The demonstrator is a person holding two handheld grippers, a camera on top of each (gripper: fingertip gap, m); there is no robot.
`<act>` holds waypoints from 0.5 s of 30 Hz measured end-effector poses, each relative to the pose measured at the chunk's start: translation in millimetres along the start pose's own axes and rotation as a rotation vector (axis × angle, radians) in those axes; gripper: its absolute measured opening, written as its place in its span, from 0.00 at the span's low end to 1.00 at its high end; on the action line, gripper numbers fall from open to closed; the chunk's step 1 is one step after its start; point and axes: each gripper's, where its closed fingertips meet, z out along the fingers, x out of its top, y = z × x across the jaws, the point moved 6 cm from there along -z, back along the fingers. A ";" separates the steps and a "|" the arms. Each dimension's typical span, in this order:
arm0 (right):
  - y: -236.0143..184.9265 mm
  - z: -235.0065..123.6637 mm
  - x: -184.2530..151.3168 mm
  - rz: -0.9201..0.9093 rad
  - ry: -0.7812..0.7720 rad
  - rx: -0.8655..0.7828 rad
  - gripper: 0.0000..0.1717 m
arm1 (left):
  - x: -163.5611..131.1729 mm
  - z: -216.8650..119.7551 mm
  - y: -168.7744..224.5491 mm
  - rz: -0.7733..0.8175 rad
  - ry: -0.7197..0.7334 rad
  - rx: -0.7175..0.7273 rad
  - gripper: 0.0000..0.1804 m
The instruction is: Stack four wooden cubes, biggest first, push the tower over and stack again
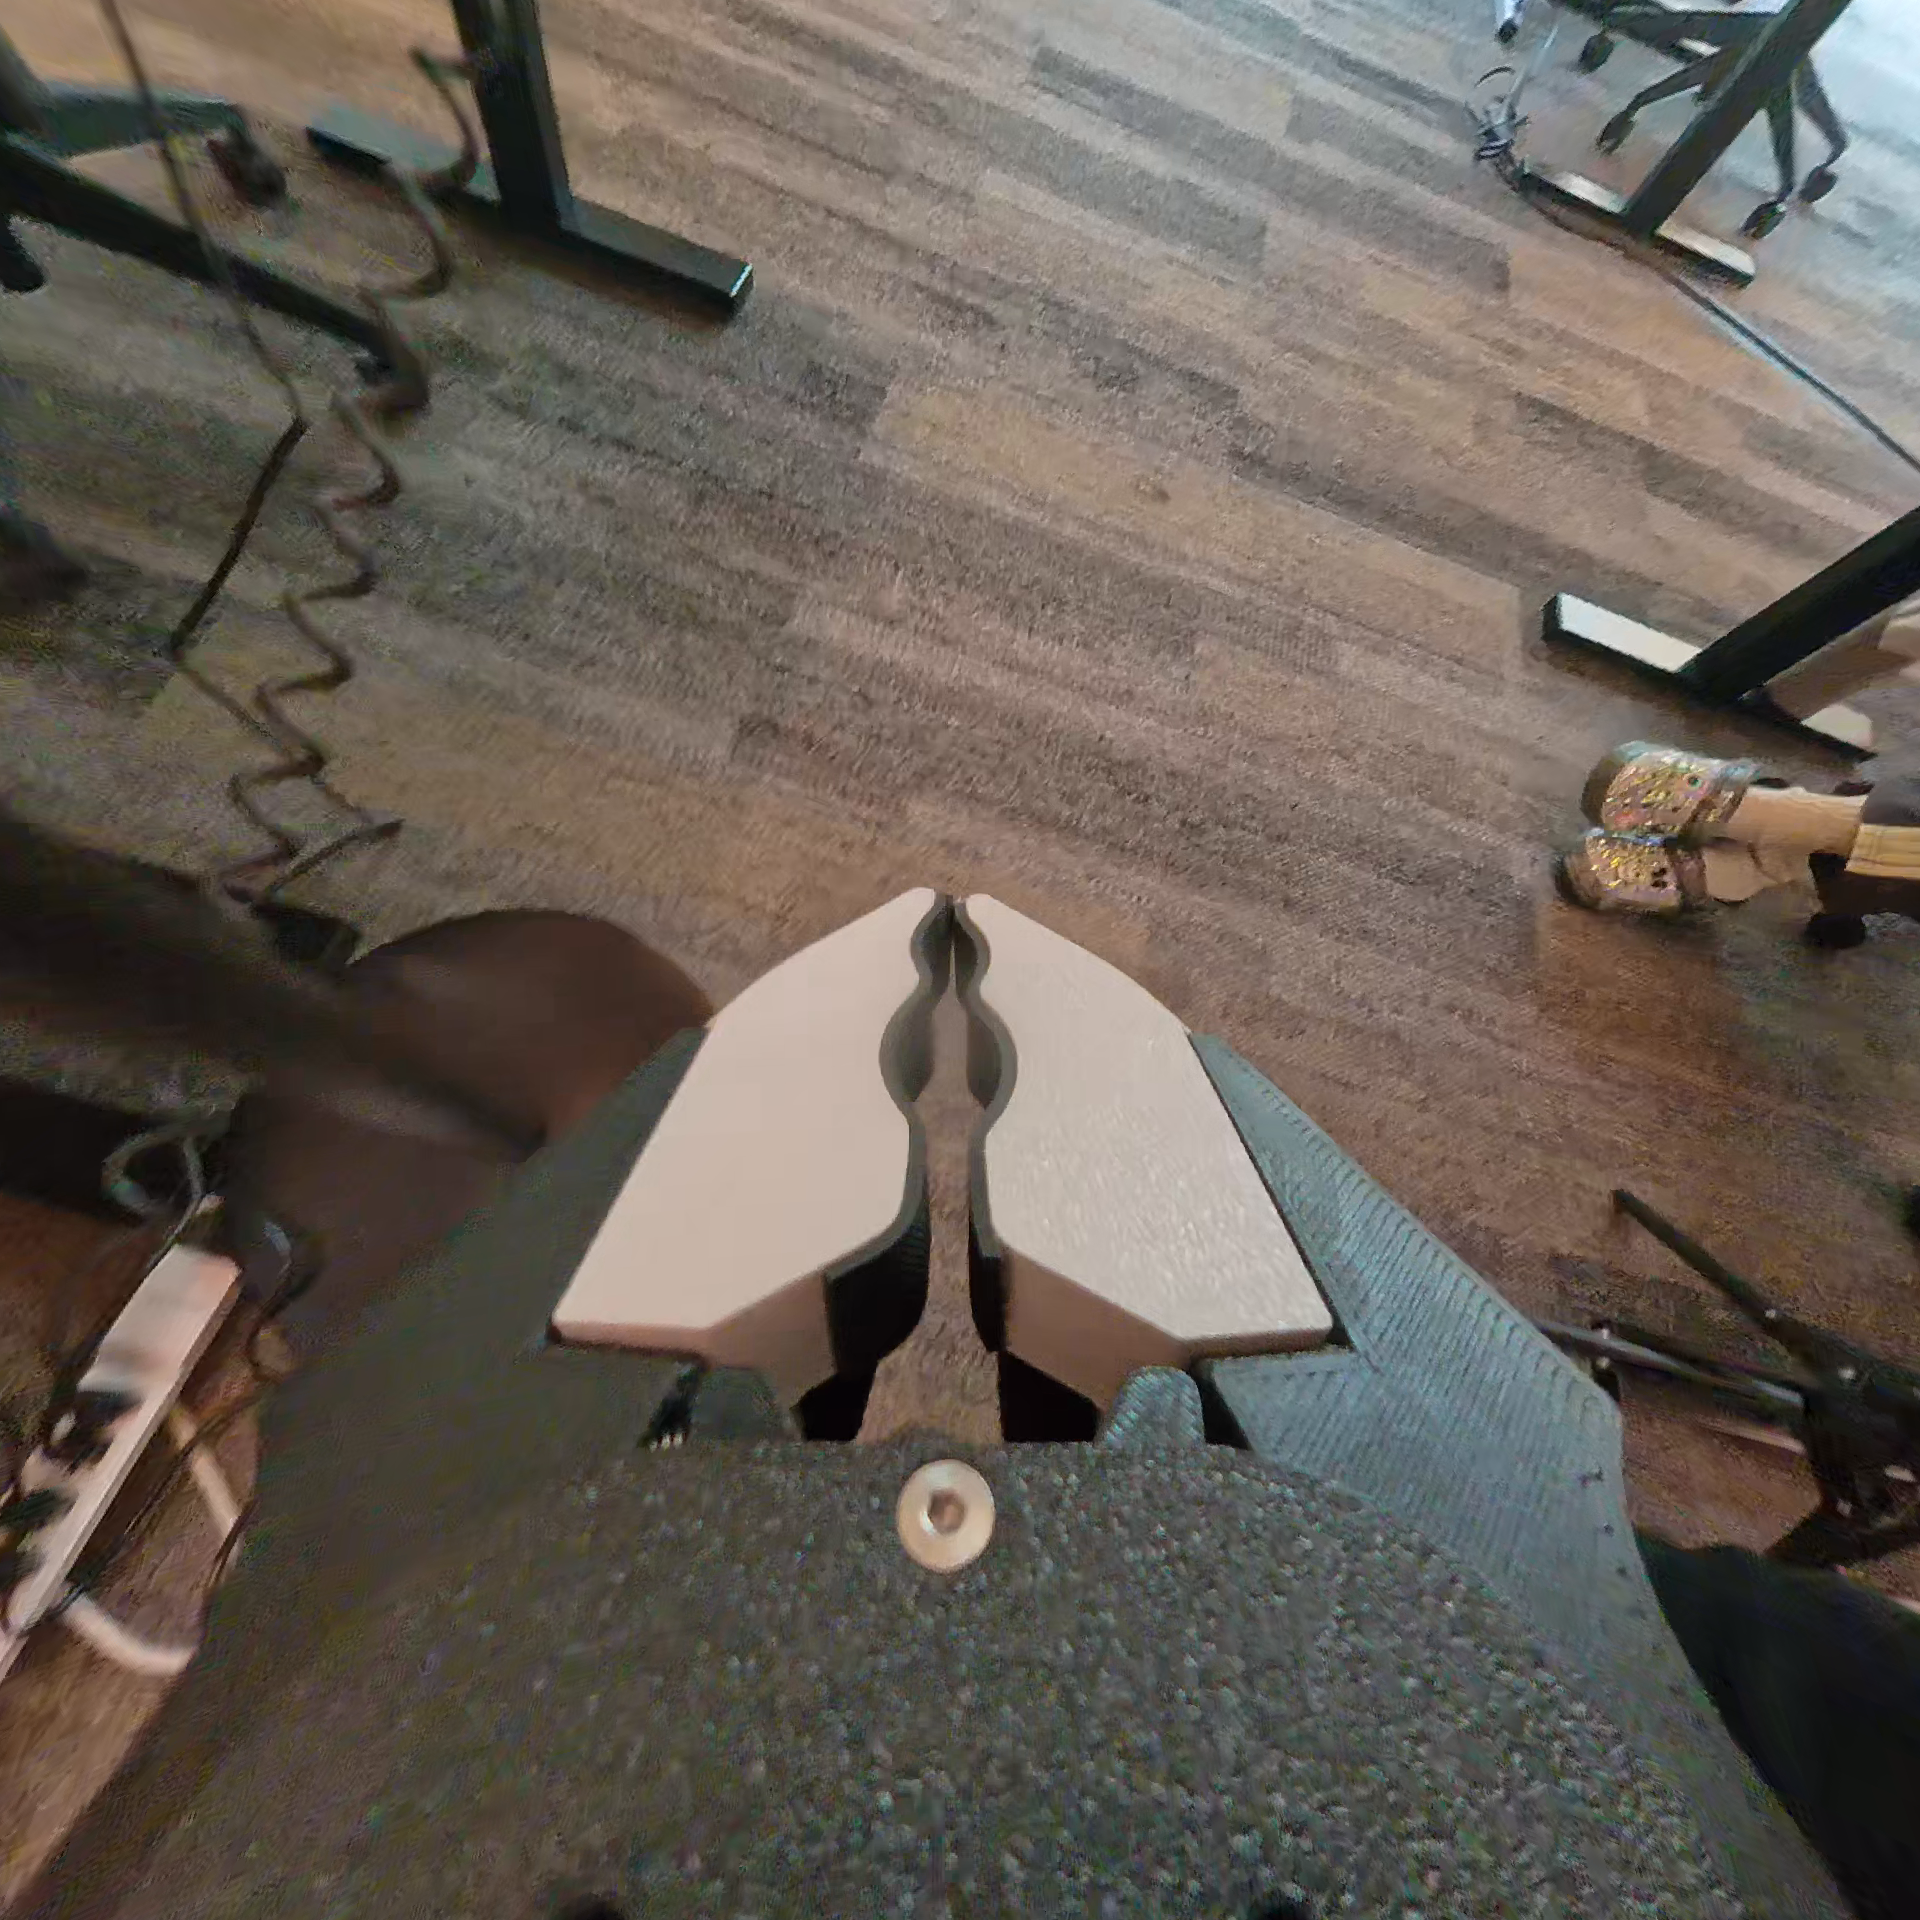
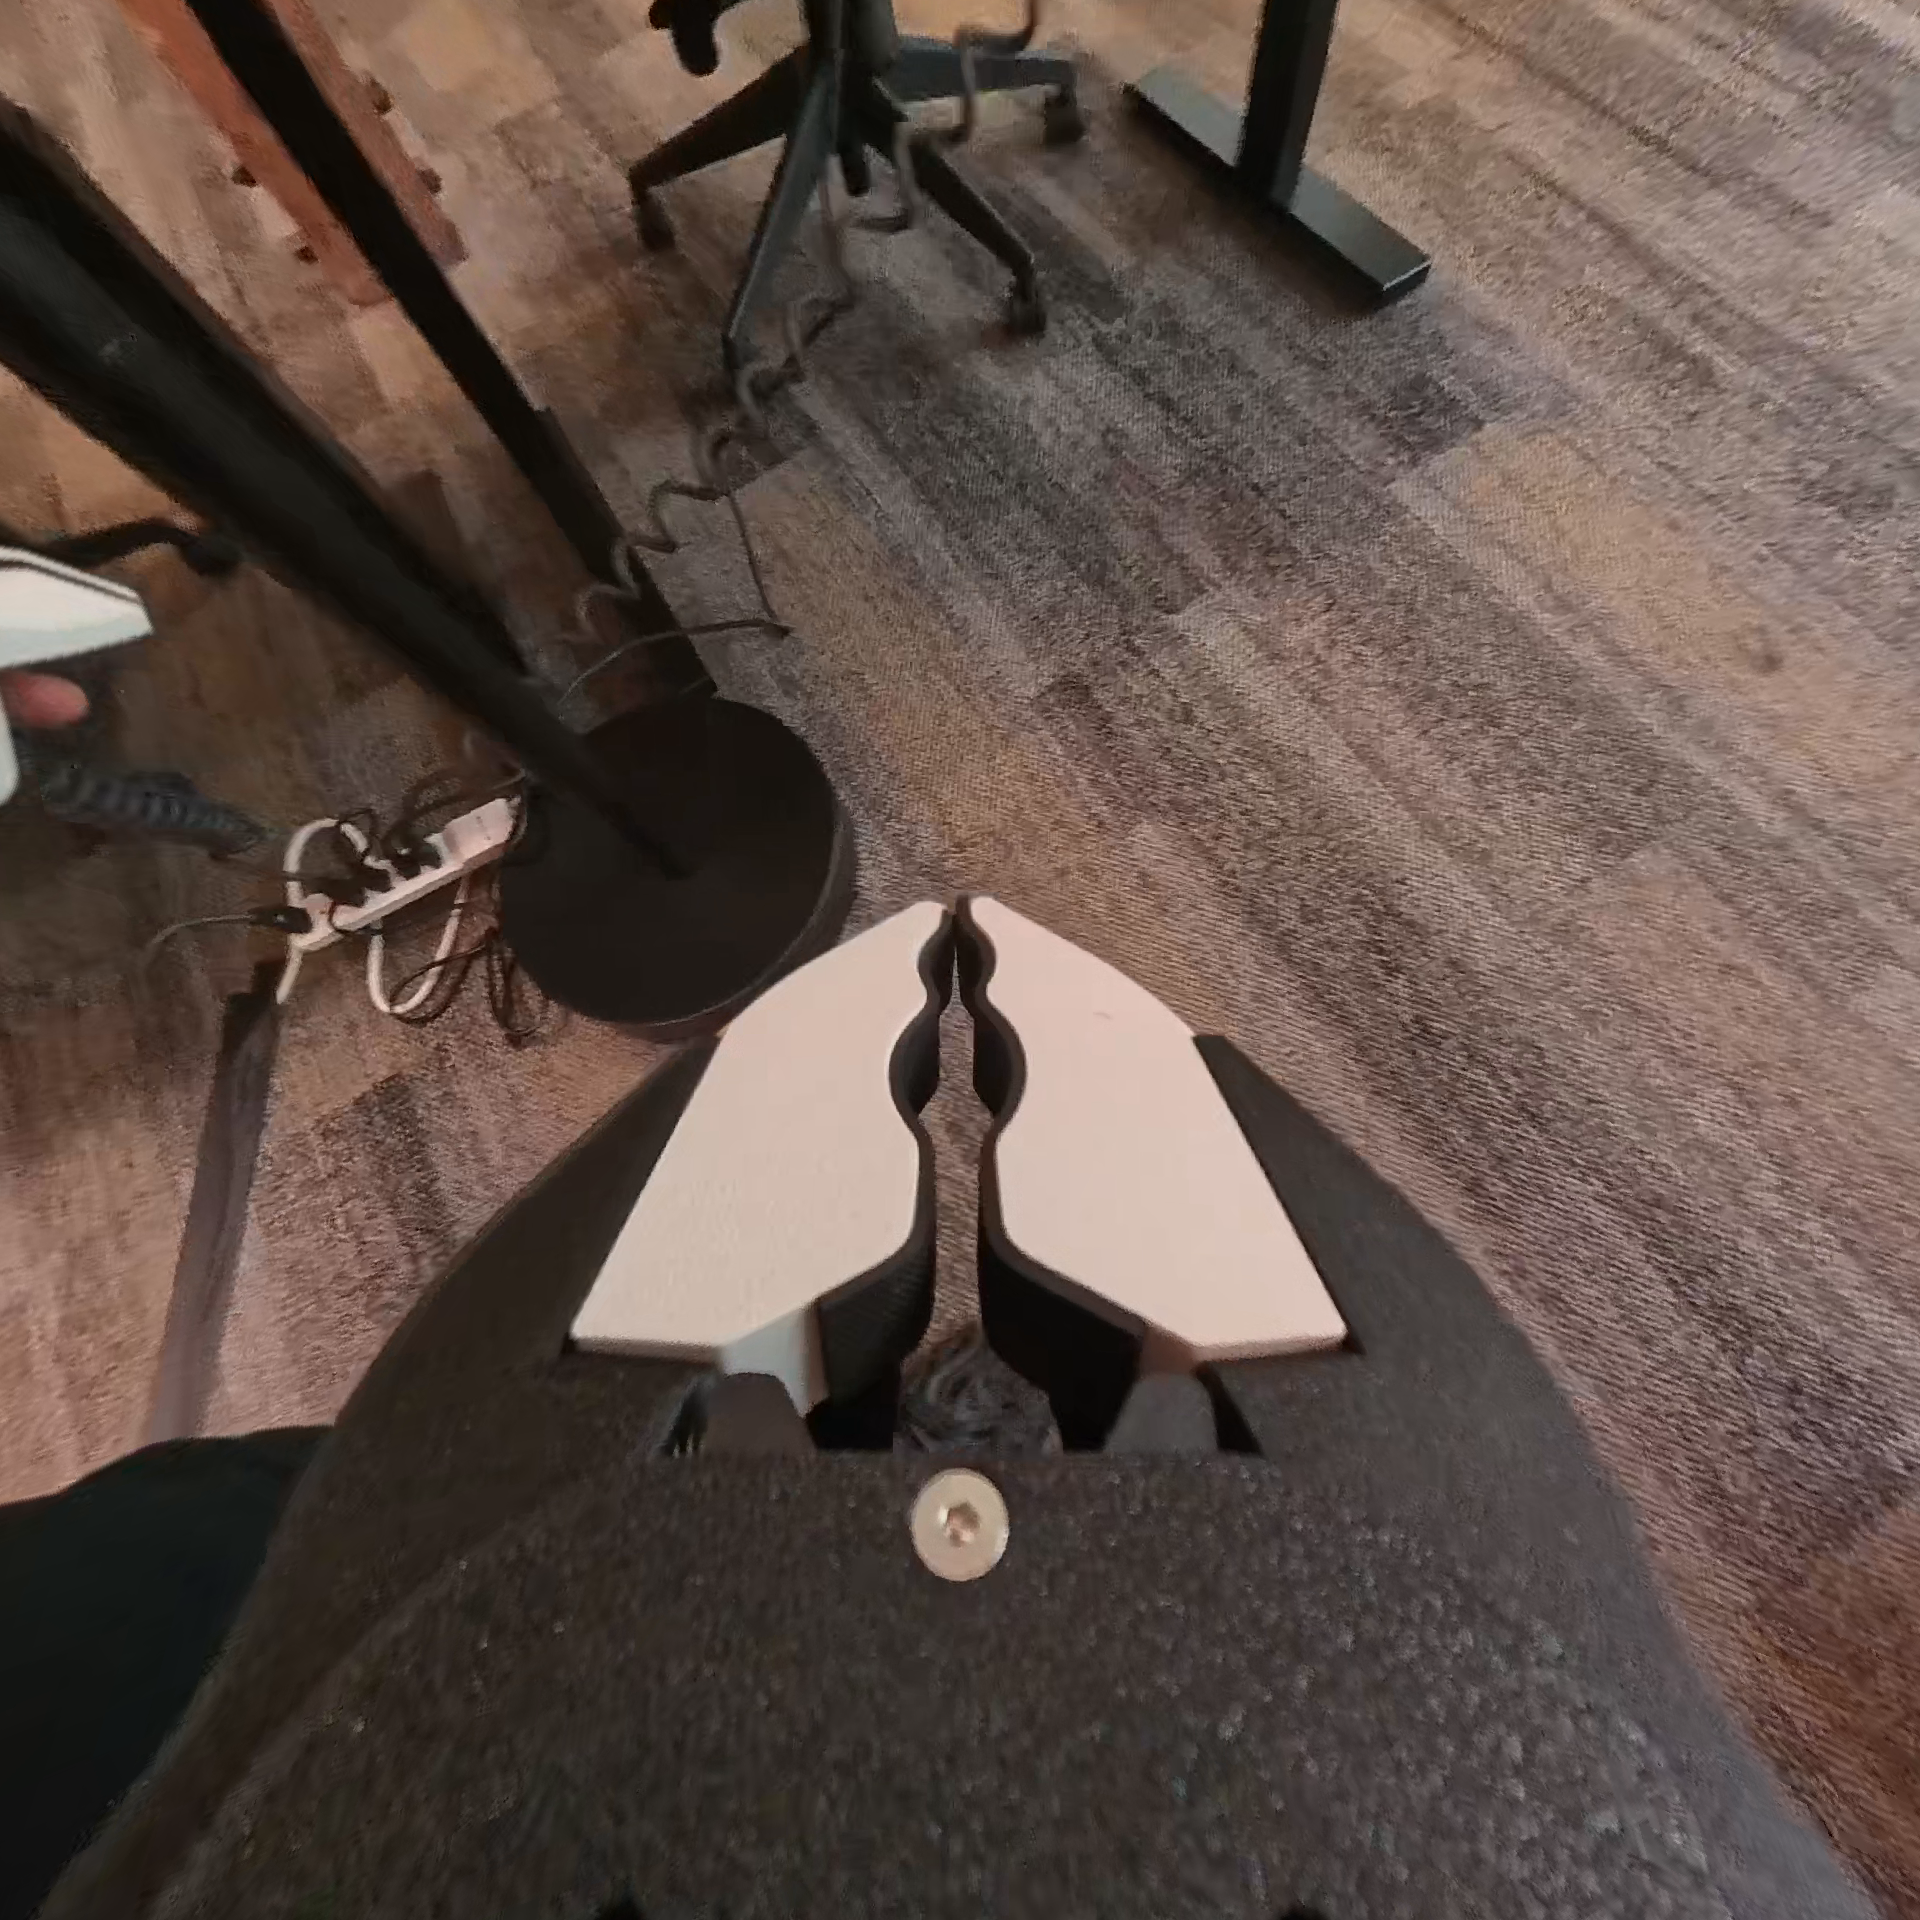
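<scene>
Left wrist view: left gripper (image 1: 952, 906) jaws pressed together, bare, above carpet (image 1: 1039, 520). Right gripper (image 2: 957, 912) likewise, beside round stand base (image 2: 675, 883).

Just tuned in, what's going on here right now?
Nothing is being handled. Both claws are shut with nothing between the fingertips, and both point down over the carpet. The left claw hangs over bare carpet, with a round dark base just to its left and a coiled cable beyond. The right claw is close to that round base of a black stand; a white power strip lies left of it. A person's feet in glittery shoes show at the right.
</scene>
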 end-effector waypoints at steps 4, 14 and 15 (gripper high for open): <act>64.8 -24.2 -20.9 0.072 -0.022 -0.085 0.00 | 32.3 59.0 53.2 0.024 0.027 -0.083 0.00; 137.7 -55.6 -84.7 0.324 -0.028 -0.245 0.00 | 79.3 160.2 163.6 0.171 -0.036 -0.331 0.00; 141.2 -56.9 -87.1 0.337 -0.027 -0.251 0.00 | 85.0 168.1 170.6 0.180 -0.034 -0.345 0.00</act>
